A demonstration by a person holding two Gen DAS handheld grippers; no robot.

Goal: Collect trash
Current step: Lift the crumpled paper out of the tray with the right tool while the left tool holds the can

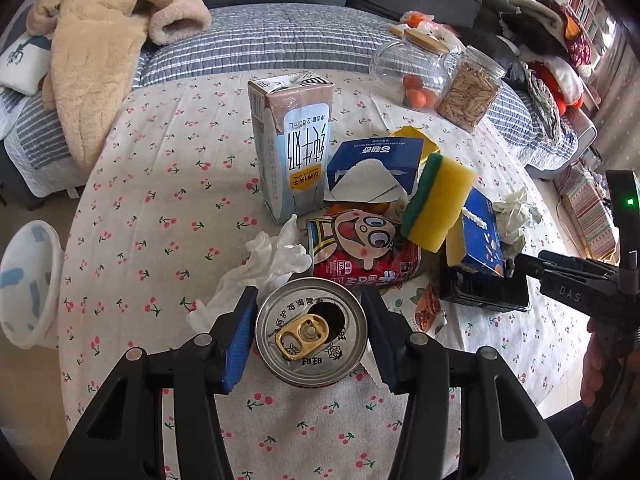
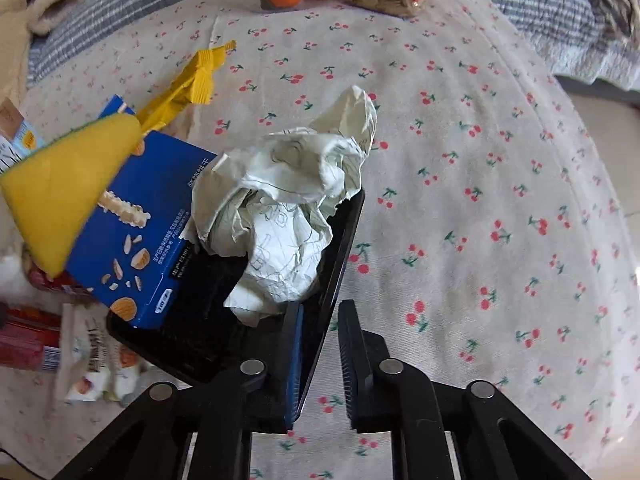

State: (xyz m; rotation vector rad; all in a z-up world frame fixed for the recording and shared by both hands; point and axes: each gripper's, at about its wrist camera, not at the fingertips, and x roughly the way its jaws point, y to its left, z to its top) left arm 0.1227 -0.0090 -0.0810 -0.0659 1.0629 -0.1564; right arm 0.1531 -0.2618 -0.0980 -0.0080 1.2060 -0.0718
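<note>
My left gripper [image 1: 311,332] is open, its blue pads on either side of an opened red drink can [image 1: 316,330] lying on the cherry-print tablecloth. A crumpled white tissue [image 1: 272,264] lies just left of it. My right gripper [image 2: 318,364] straddles the rim of a black tray [image 2: 208,344], tilted up; the jaws stand slightly apart around the rim. The tray holds a blue snack box [image 2: 144,224], a crumpled paper ball [image 2: 288,208] and a yellow sponge [image 2: 68,184]. The tray [image 1: 484,292] and right gripper [image 1: 520,270] also show in the left wrist view.
A milk carton [image 1: 292,144], a blue tissue box [image 1: 376,168] and a yellow wrapper [image 2: 188,84] sit mid-table. Glass jars with oranges [image 1: 416,68] and seeds [image 1: 470,88] stand at the far edge. A snack wrapper [image 2: 96,364] lies beside the tray. A sofa with a beige blanket [image 1: 100,40] lies beyond.
</note>
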